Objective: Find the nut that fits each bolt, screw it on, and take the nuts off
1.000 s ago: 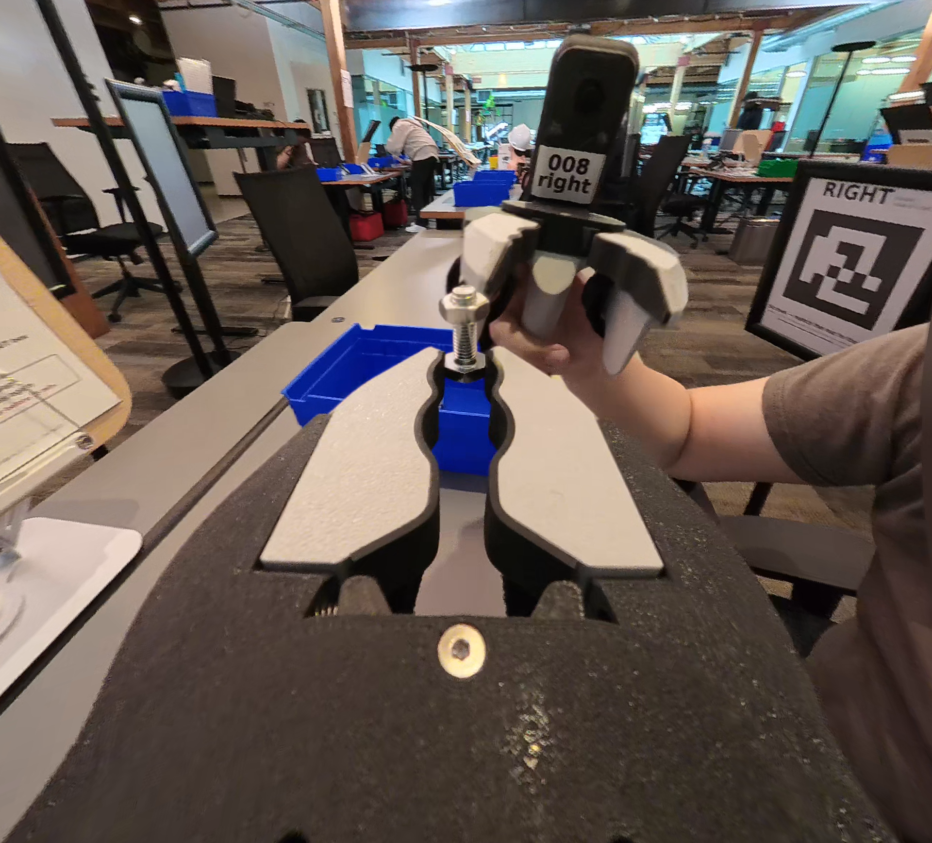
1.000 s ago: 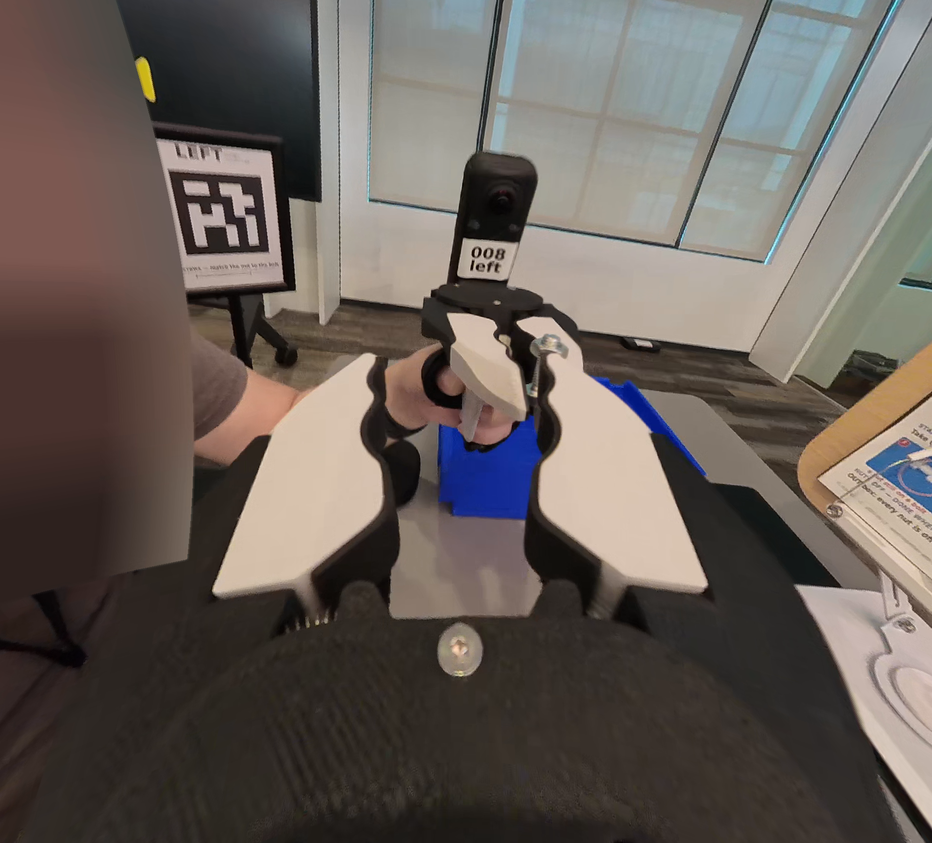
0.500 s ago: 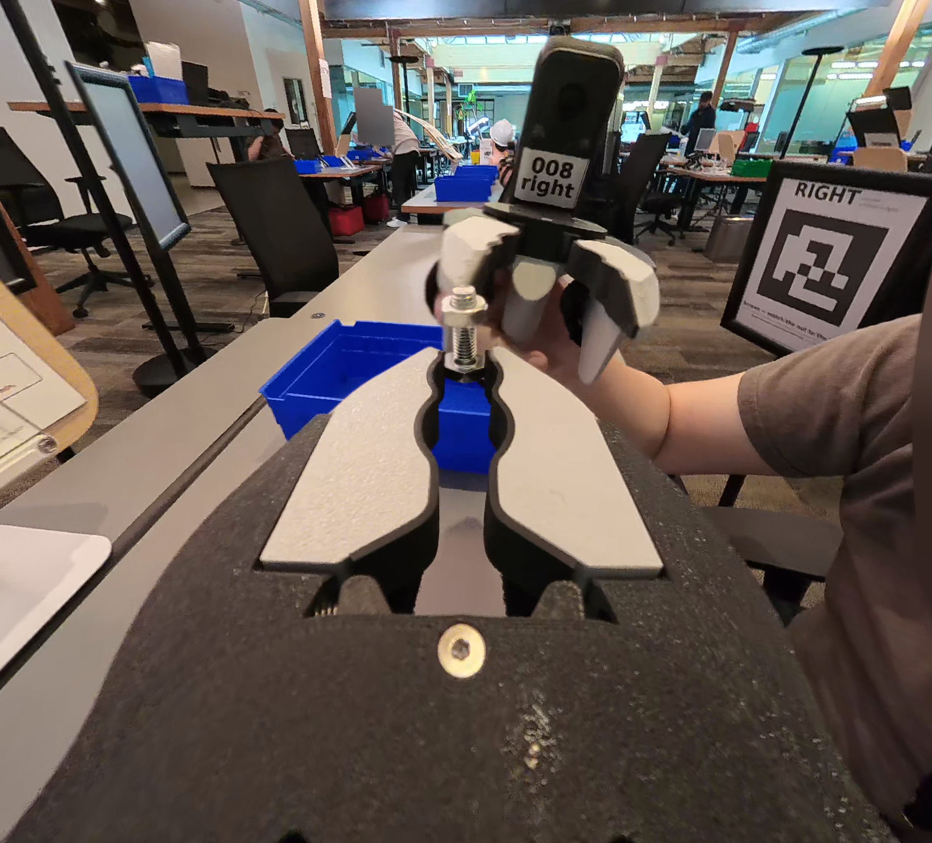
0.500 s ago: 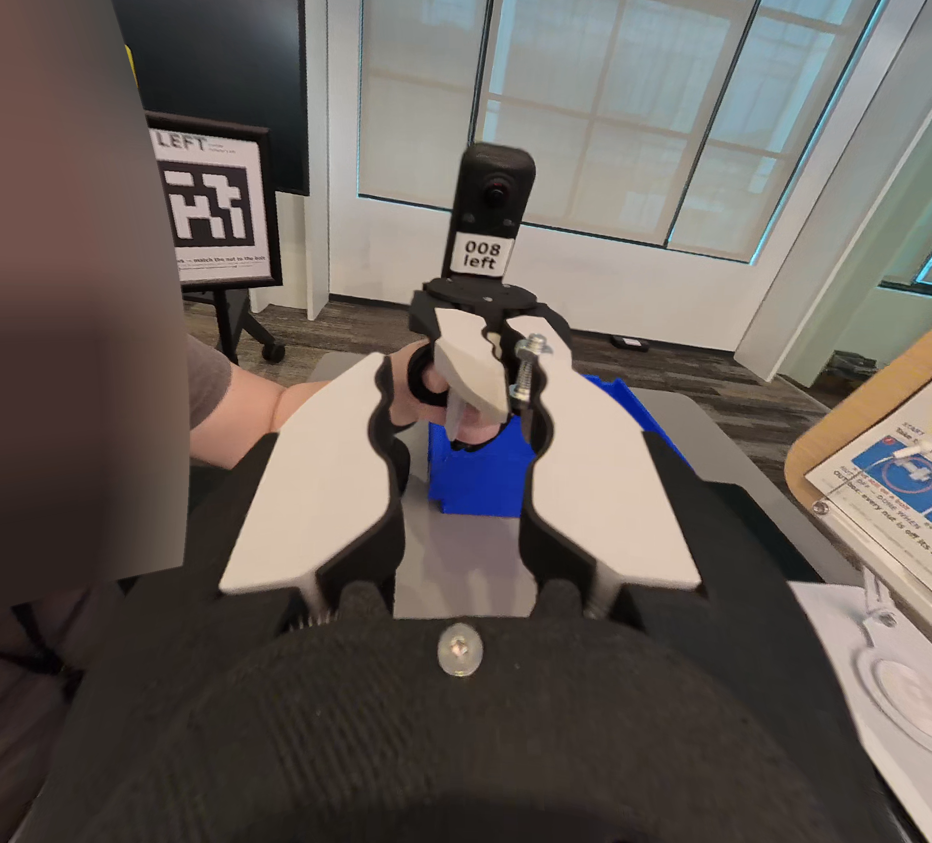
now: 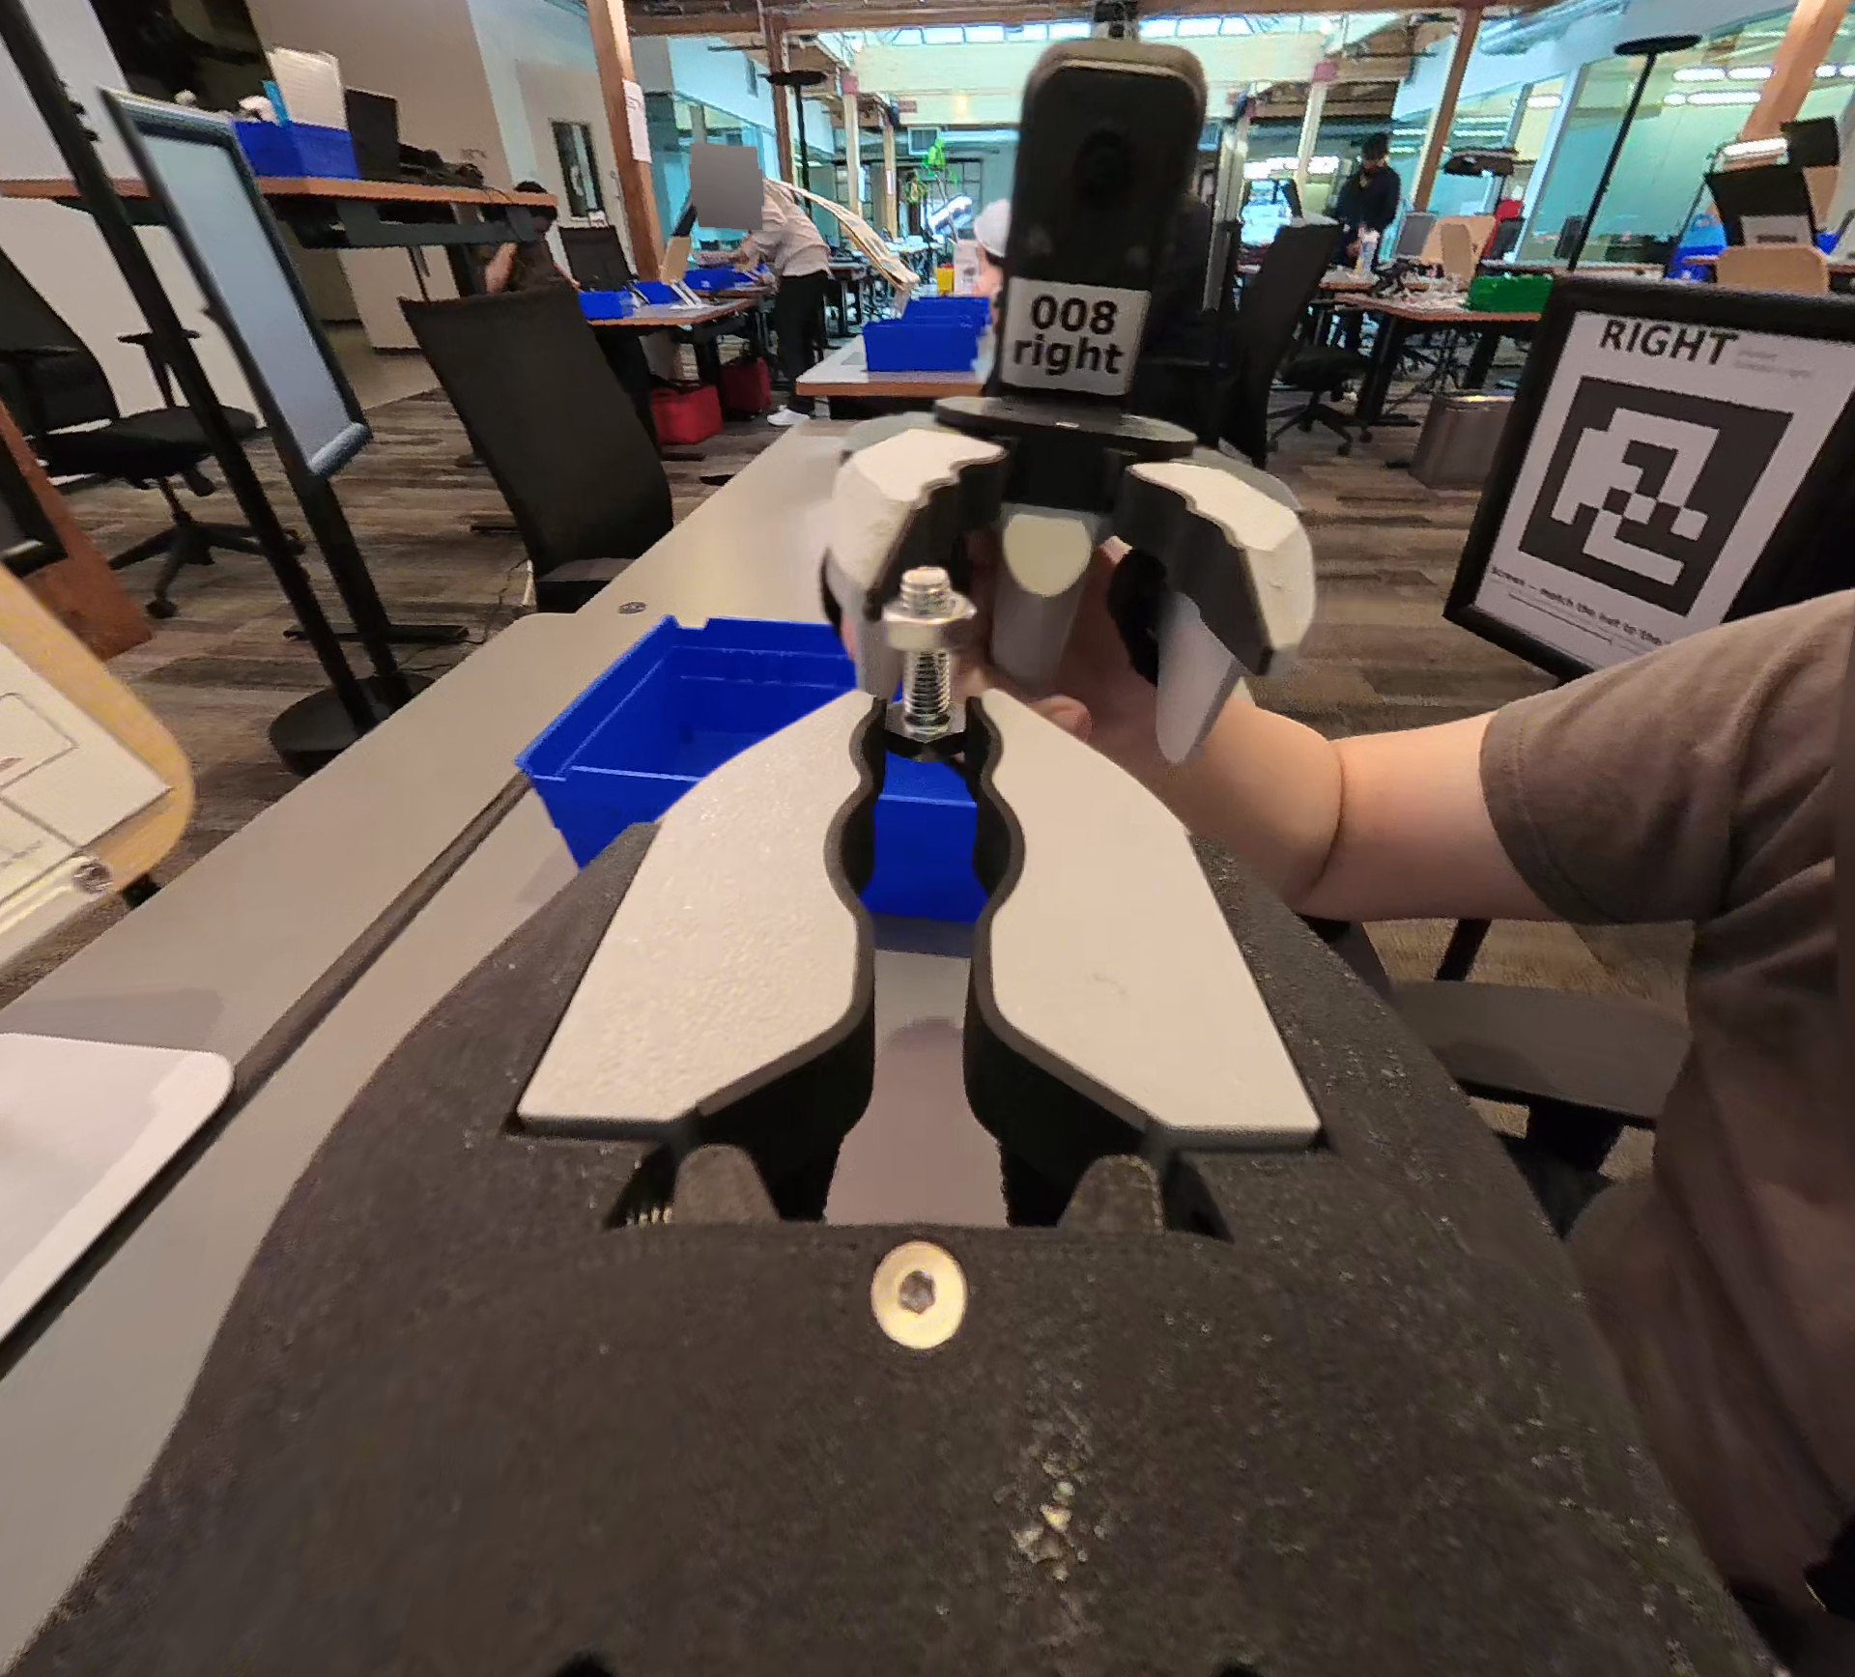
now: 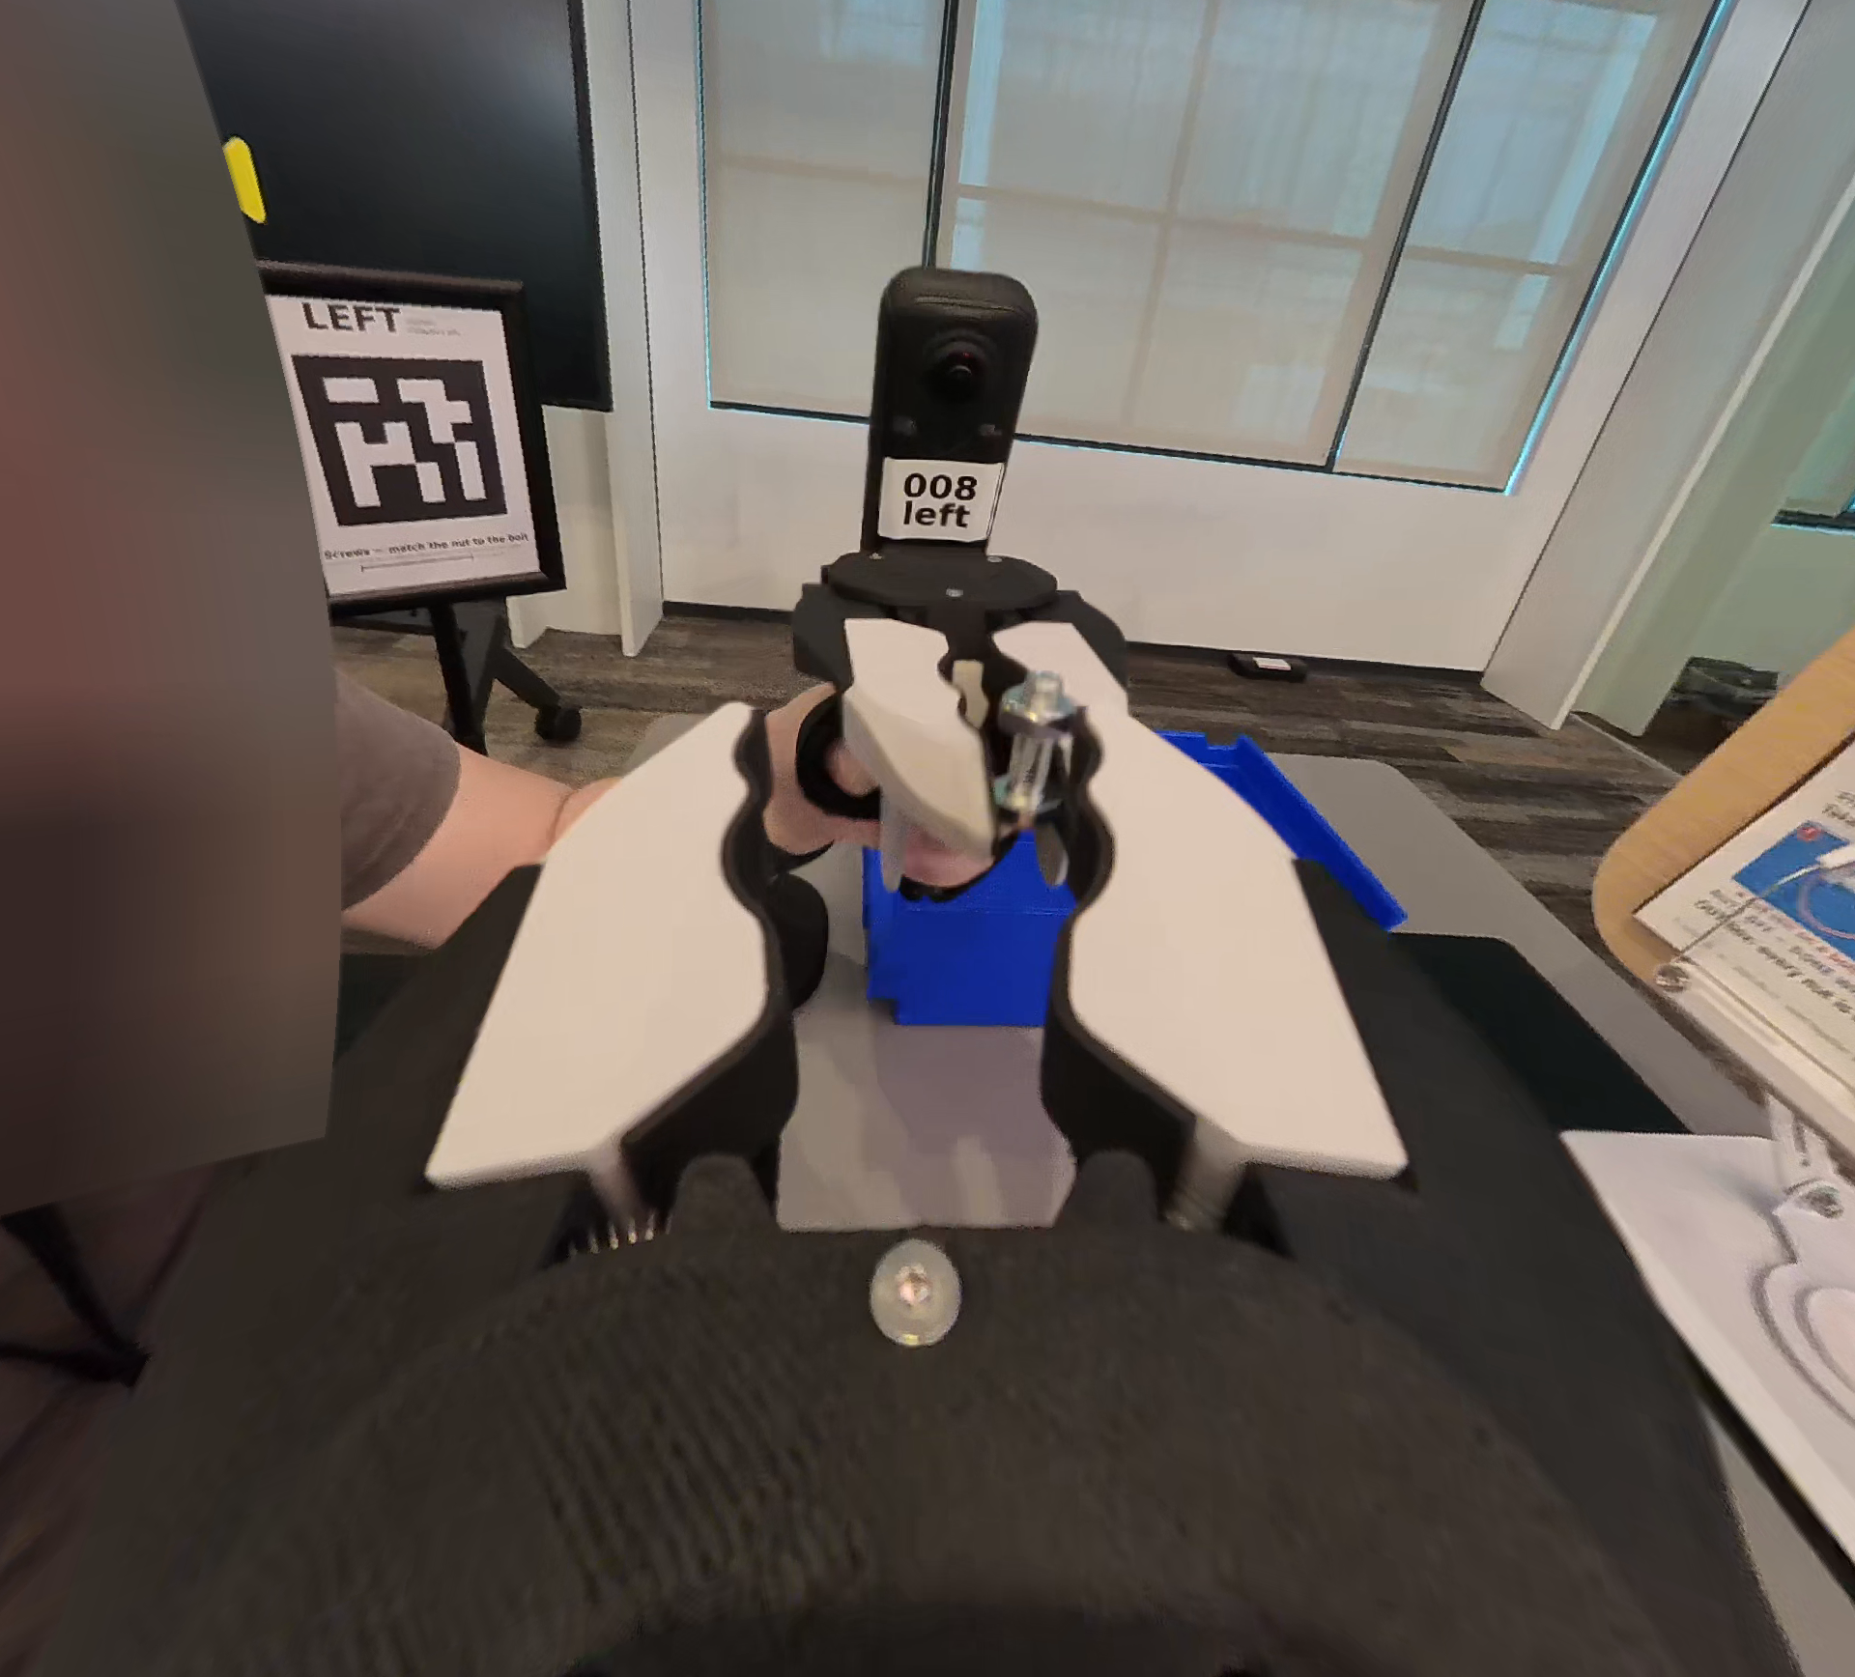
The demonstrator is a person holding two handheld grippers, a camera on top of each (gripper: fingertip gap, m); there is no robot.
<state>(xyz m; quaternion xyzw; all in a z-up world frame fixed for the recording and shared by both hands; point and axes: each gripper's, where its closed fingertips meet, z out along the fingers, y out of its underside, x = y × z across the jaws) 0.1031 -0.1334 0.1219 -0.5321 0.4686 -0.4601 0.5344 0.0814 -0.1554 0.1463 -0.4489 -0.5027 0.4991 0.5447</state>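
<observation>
The left gripper (image 5: 921, 731) pinches the upright bolt (image 5: 925, 675) by its head. Facing it, the right gripper (image 5: 1044, 655) is spread wide, one finger beside the nut (image 5: 928, 622).

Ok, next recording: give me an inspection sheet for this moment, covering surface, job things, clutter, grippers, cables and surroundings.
Surface: grey table, mostly bare.
Job's things: bolt upright, nut threaded near its top; blue bin on the table behind.
Clutter: wooden board with a printed sheet; white pad at the table edge.
Grippers: left gripper shut on the bolt's lower end; right gripper open, one finger beside the nut.
Cables: nothing seen.
Surroundings: marker signs on stands, office chairs, windows, people at far desks.
</observation>
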